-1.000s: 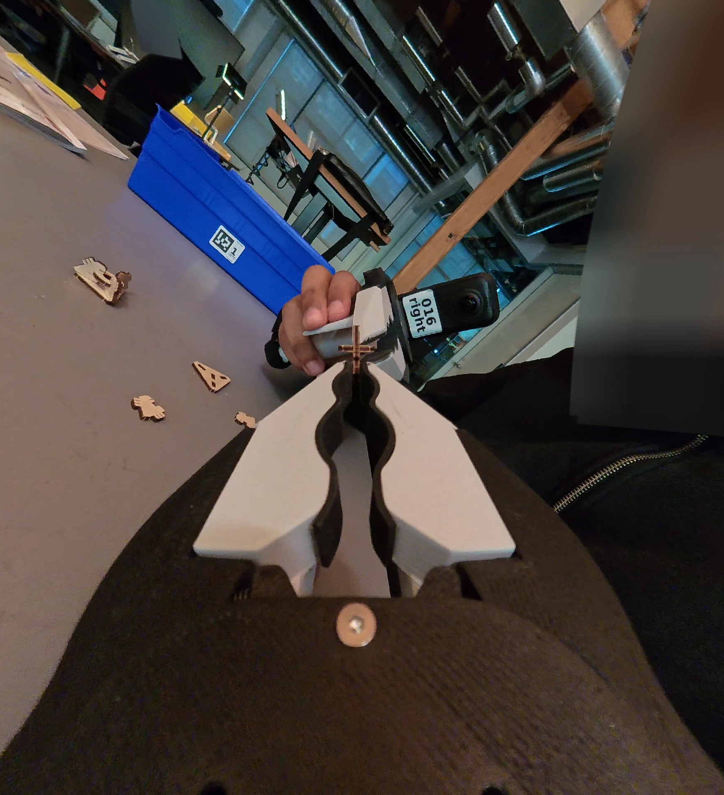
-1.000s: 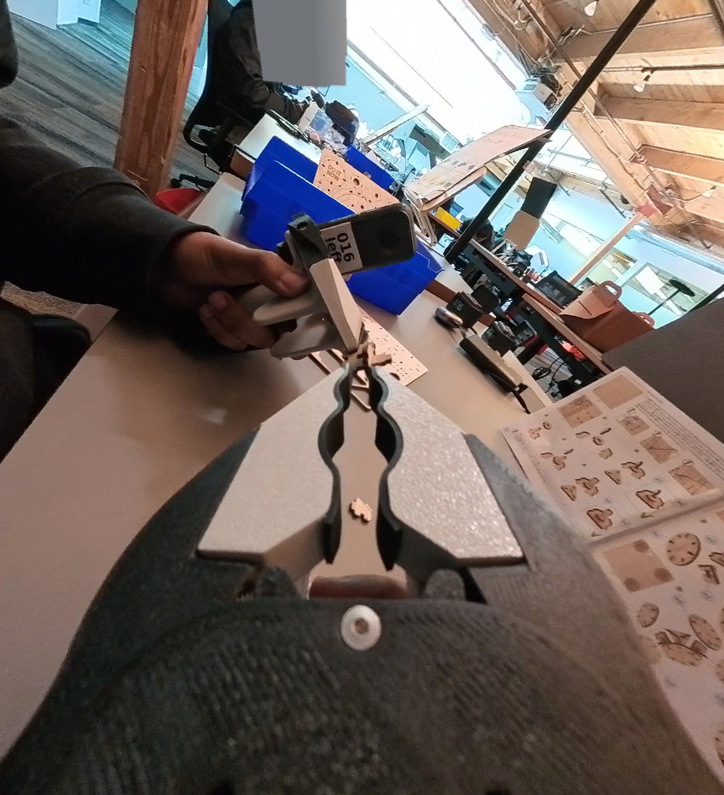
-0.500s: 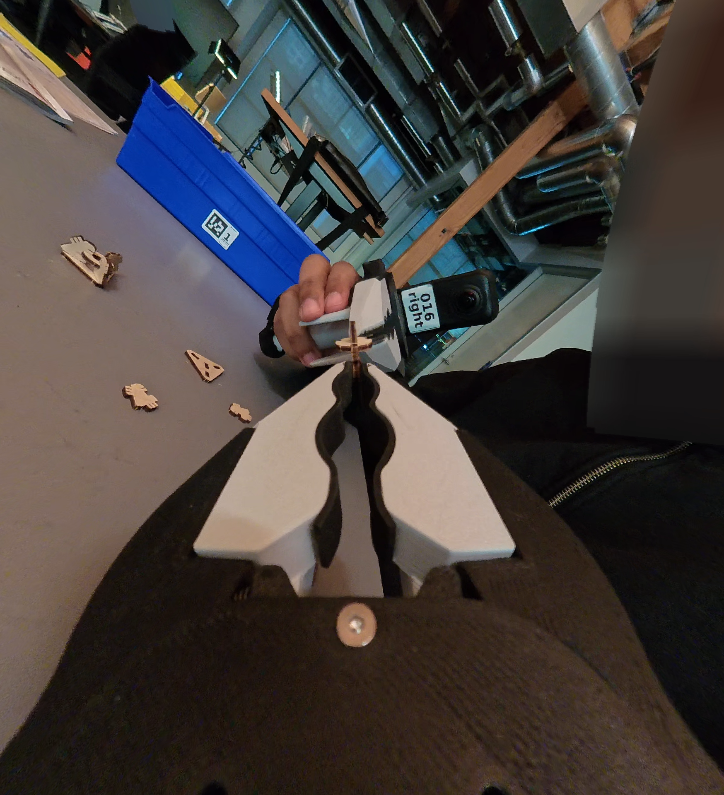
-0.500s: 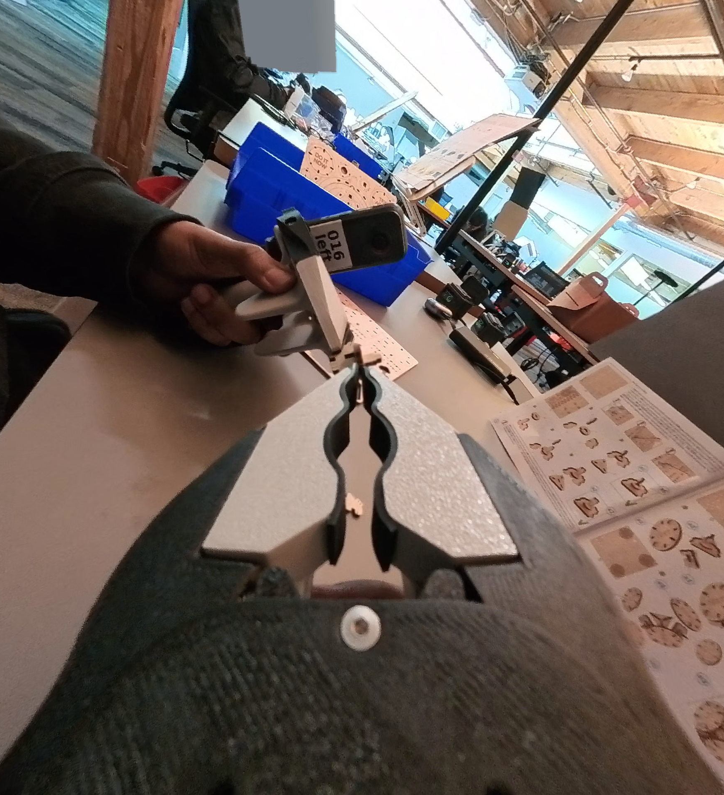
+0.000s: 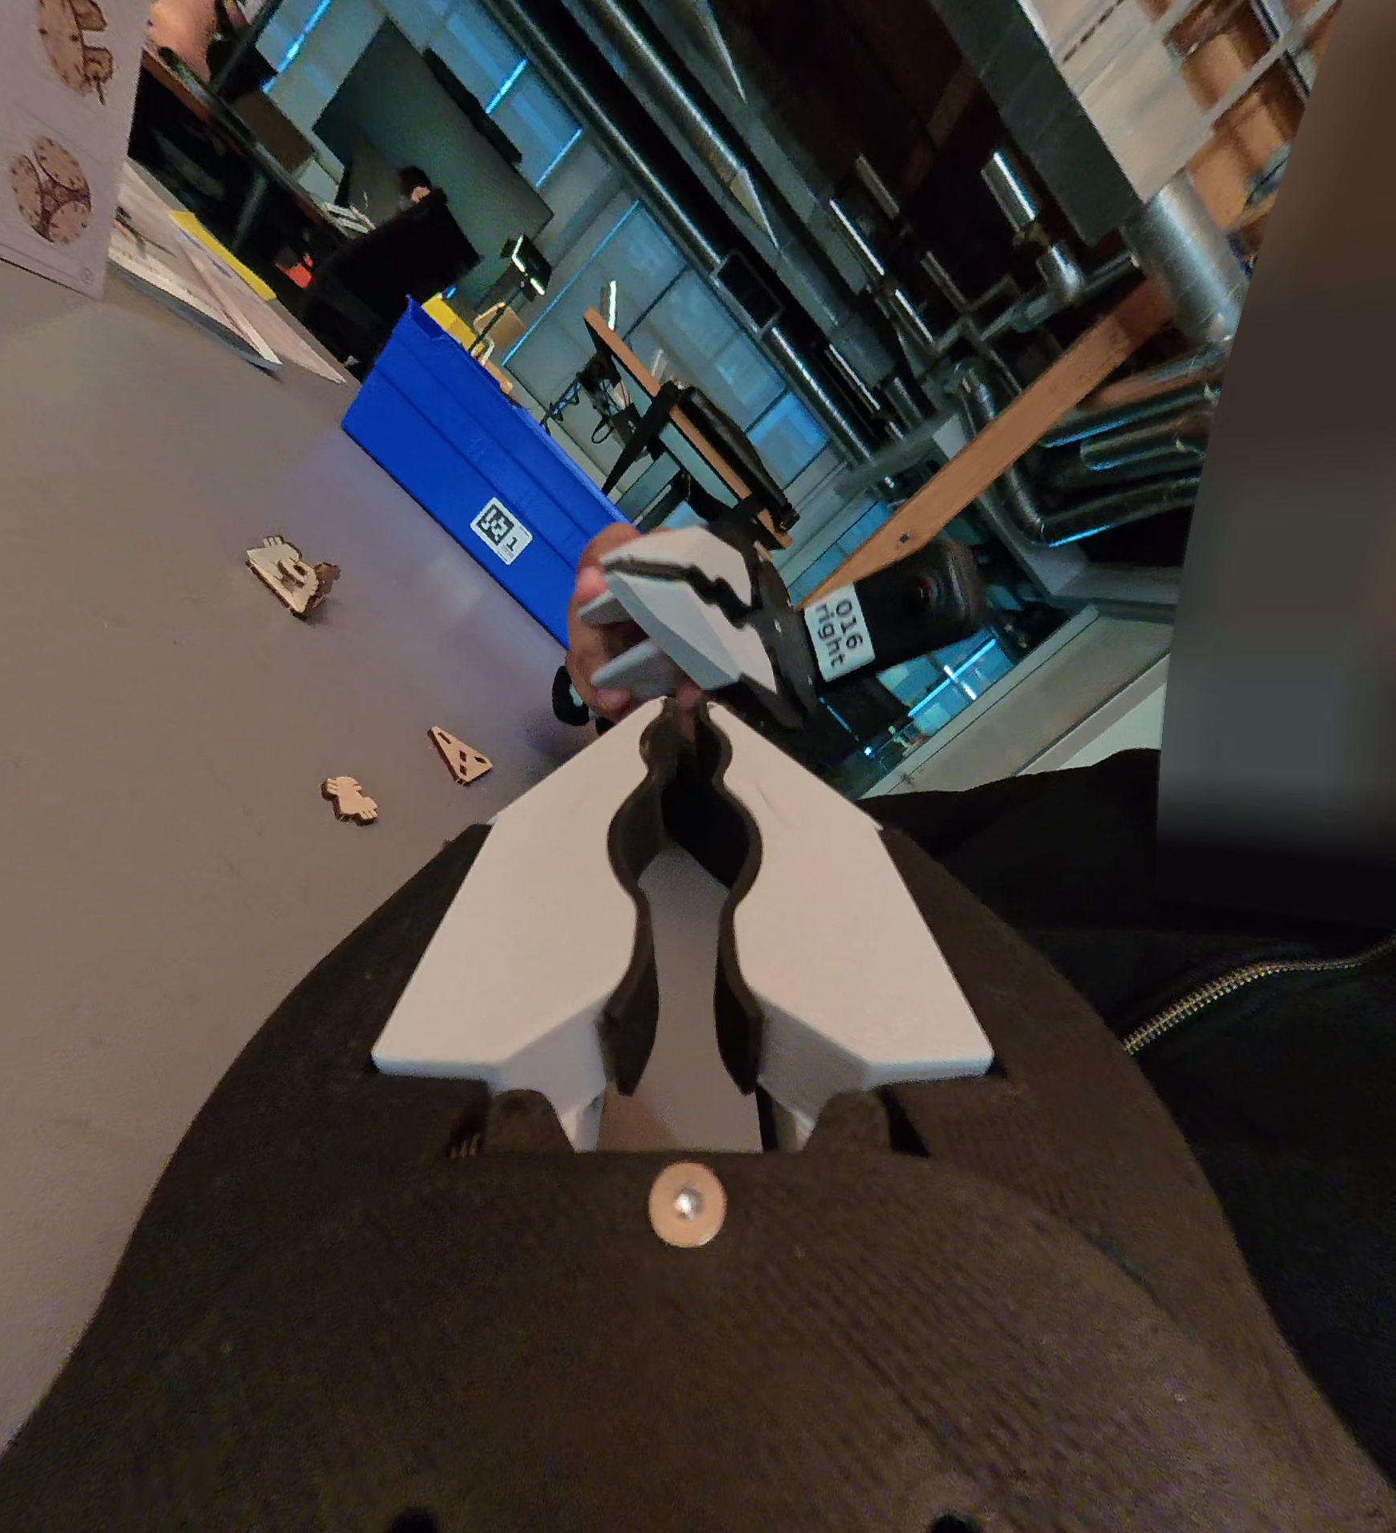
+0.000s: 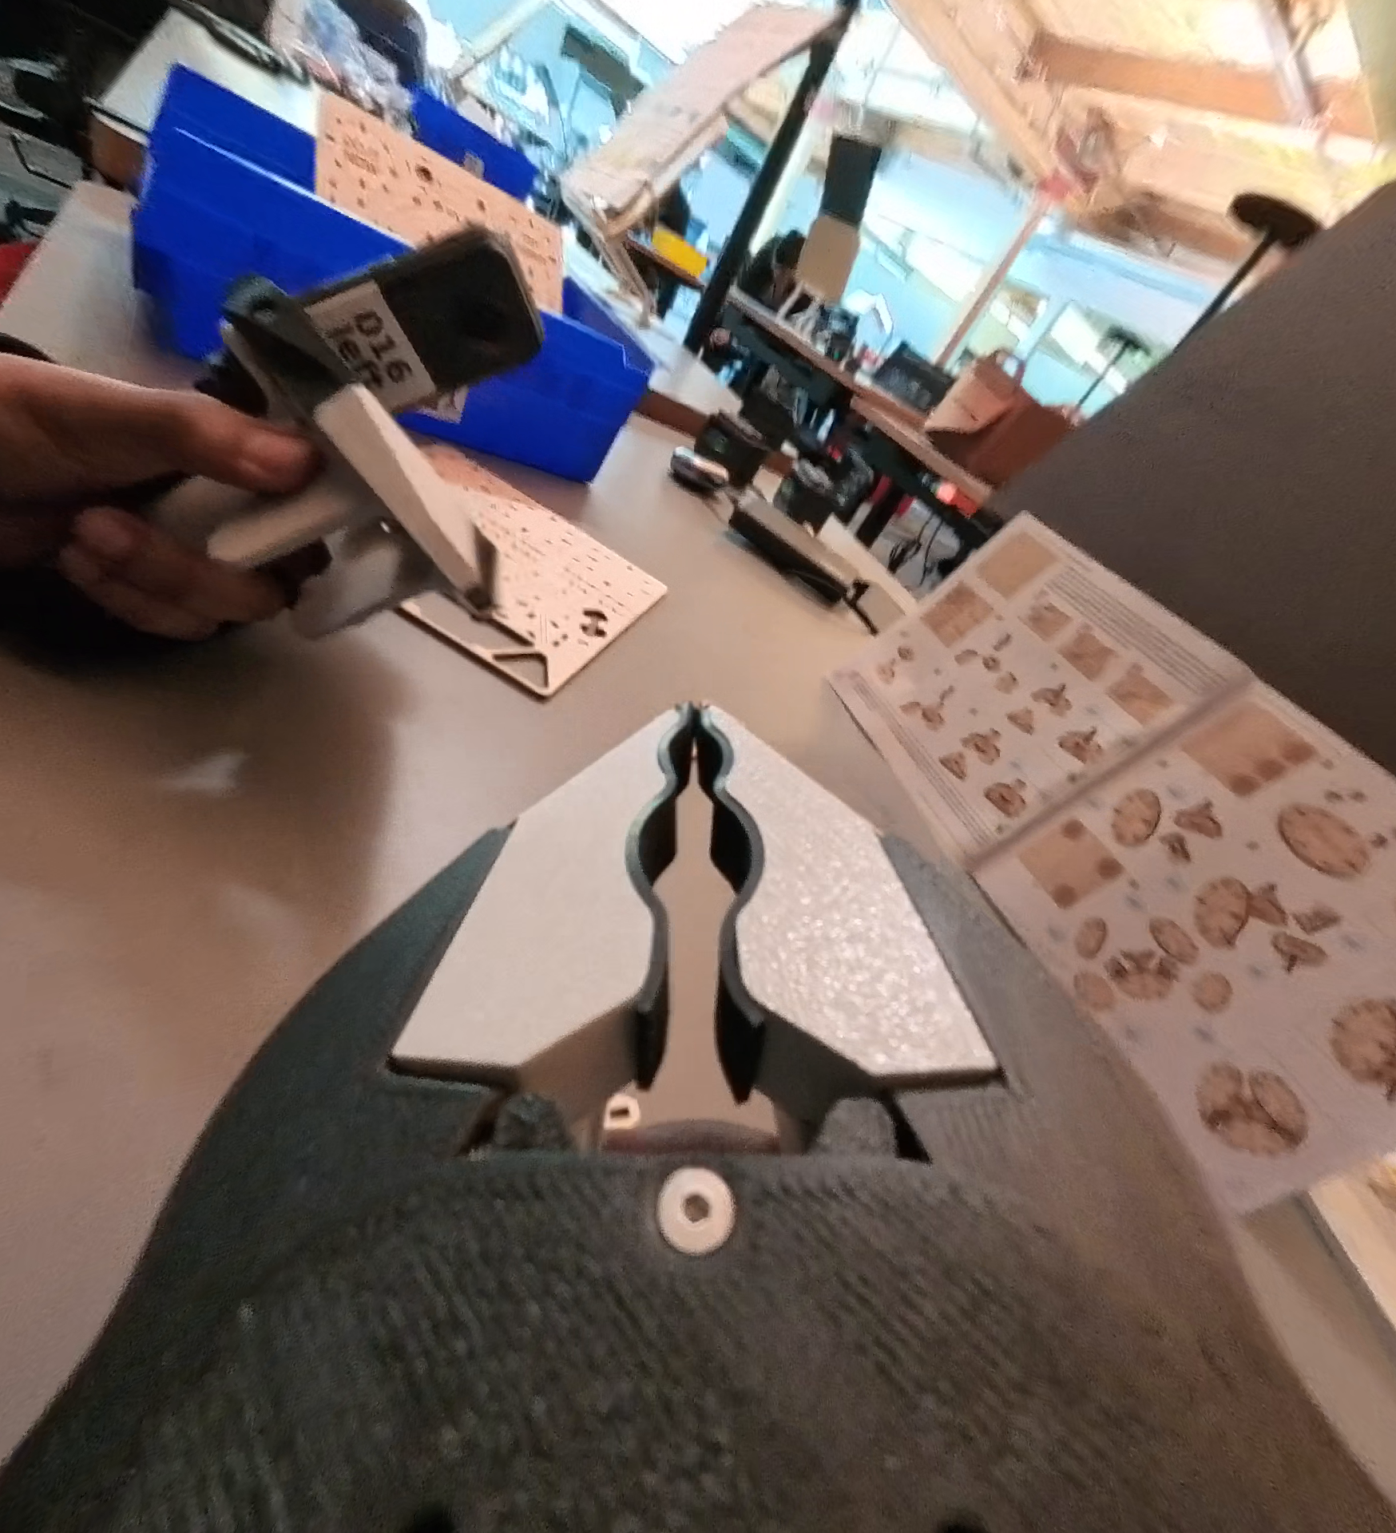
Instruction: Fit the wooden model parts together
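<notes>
My left gripper [image 5: 682,705] is shut, raised above the grey table [image 5: 97,829]. In the right wrist view it [image 6: 475,591] shows at the left, held by a hand, with a small thin wooden piece [image 6: 489,572] sticking out at its tips, dark and blurred. My right gripper [image 6: 693,709] has its fingertips together over the table. In the left wrist view it [image 5: 607,568] hangs just beyond my left tips, fingers closed and pointing left. A flat wooden punch-out sheet [image 6: 545,581] lies under the left gripper.
Three loose wooden parts [image 5: 292,574], [image 5: 458,753], [image 5: 349,799] lie on the table to the left. A blue bin [image 5: 462,464] stands behind them. A printed instruction sheet [image 6: 1176,871] lies at the right. Black devices and a cable [image 6: 786,539] sit at the back. The gap from one gripper's tips to the other's is roughly 6 cm.
The two grippers met tip to tip at a small wooden cross piece; the right jaws closed there. Now the right gripper has drawn away and the tips stand apart.
</notes>
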A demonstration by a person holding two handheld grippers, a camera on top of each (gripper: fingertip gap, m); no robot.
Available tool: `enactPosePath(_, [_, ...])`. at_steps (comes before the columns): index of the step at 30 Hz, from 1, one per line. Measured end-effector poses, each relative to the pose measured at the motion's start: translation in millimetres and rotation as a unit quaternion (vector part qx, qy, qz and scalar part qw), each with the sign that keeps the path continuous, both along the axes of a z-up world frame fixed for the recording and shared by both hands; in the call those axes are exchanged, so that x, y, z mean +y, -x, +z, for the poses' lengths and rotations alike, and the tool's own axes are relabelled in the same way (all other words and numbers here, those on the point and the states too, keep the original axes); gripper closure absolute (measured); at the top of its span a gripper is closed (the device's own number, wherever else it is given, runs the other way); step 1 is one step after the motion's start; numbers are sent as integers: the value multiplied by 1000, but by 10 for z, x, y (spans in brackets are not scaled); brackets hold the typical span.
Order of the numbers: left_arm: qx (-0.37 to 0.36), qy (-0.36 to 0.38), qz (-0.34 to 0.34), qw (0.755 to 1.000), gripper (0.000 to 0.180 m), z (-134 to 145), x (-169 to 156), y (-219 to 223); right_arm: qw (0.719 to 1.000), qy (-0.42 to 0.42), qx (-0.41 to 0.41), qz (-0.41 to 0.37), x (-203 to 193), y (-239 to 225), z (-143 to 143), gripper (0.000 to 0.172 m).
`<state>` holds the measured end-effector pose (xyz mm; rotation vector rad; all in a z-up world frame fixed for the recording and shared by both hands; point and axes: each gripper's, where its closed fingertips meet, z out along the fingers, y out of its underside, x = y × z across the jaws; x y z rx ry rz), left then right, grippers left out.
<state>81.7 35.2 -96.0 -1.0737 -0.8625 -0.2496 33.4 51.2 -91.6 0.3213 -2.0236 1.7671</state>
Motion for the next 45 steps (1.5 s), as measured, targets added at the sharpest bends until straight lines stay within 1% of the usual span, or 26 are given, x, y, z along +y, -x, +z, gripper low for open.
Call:
enactPosePath(2, [3,18,-3,1000,180,-18,43,-10,998,-41,-37,8,31,48,-133,167])
enactPosePath(3, [4,24,-4,1000,180,-24,56,-13,995,-71,-65,27,40,14,-251,162])
enactPosePath(5, [5,23,-3,1000,180,-21,55,-16,983,-139,-100,61,71,-81,-494,144])
enactPosePath(6, [5,19,-1,1000,180,-15,43,-12,981,-155,-97,63,83,-96,-550,141])
enactPosePath(8, [4,8,2,1000,179,-2,16,-6,979,-162,-88,83,98,-181,-579,142])
enactPosePath(11, [7,7,3,1000,179,4,10,-7,965,-197,-122,126,132,-359,-682,140])
enactPosePath(12, [7,9,2,1000,179,2,17,-9,962,-210,-123,128,140,-376,-719,143])
enactPosePath(15, [6,12,-1,1000,179,-4,31,-12,958,-225,-121,131,143,-413,-768,149])
enactPosePath(21, [3,16,-2,1000,178,-17,46,-9,952,-265,-91,120,132,-430,-936,148])
enactPosePath(22, [2,17,-3,1000,178,-19,49,-9,953,-269,-82,115,126,-422,-956,150])
enactPosePath(23, [2,17,-3,1000,178,-21,51,-9,954,-270,-70,105,113,-394,-968,156])
enactPosePath(24, [2,18,-3,1000,178,-21,52,-10,956,-270,-59,101,104,-378,-973,156])
enactPosePath(27, [3,17,-3,1000,176,-20,52,-10,959,-263,-34,95,94,-336,-942,161])
enactPosePath(29, [3,18,0,1000,173,-20,48,-4,967,-236,-24,90,75,-293,-841,161])
enactPosePath(33, [14,24,24,999,152,0,5,30,985,-139,-35,99,42,-287,-464,161])
enactPosePath(34, [21,27,28,999,148,12,5,28,987,-114,-39,109,48,-310,-367,161])
enactPosePath(35, [27,29,24,999,148,22,22,12,988,-89,-40,122,59,-348,-273,161])
enactPosePath(36, [30,28,11,999,149,28,55,-13,987,-67,-39,138,75,-401,-188,161])
enactPosePath(38, [24,4,-37,999,160,45,148,-92,985,-37,-32,167,103,-513,-80,161])
enactPosePath(39, [16,-12,-60,998,166,50,182,-121,984,-32,-23,173,106,-548,-67,161])
enactPosePath(41, [-1,-34,-93,995,170,53,226,-161,983,-33,6,178,97,-602,-92,161])
enactPosePath(43, [-13,-32,-108,994,176,25,258,-176,983,-30,26,182,87,-651,-97,161])
enactPosePath(45, [-28,-19,-113,993,178,-29,294,-172,981,-25,34,188,90,-688,-85,167])
